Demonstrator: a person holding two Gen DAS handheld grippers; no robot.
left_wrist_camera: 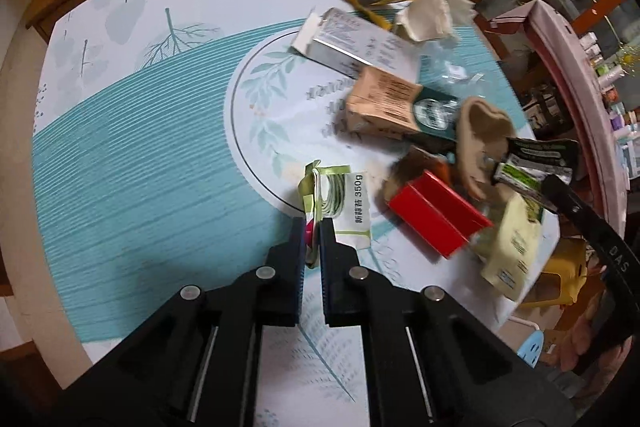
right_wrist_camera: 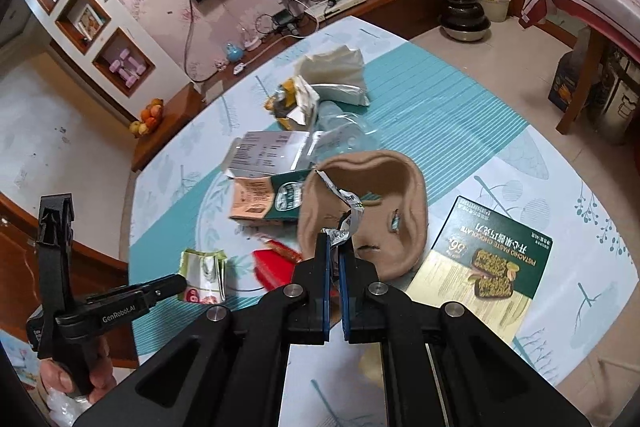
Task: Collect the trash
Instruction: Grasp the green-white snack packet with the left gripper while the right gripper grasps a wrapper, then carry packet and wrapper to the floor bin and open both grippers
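Two grippers, both clamped on trash. Left gripper (left_wrist_camera: pixel 311 227) has its fingers pinched on the green-and-white wrapper (left_wrist_camera: pixel 340 199), sitting at about 6 o'clock on the worktop (left_wrist_camera: pixel 140 155). Right gripper (right_wrist_camera: pixel 334 241) fingers are shut on a crinkly foil strip (right_wrist_camera: pixel 348 205), over the tan pulp tray (right_wrist_camera: pixel 372 203), red box (right_wrist_camera: pixel 274 269) at its 9 o'clock.

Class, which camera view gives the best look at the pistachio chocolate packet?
The right wrist view: the chocolate packet lies flat and unobstructed there, print and picture readable. The left wrist view shows it blurred at the table's edge, partly behind the right gripper.
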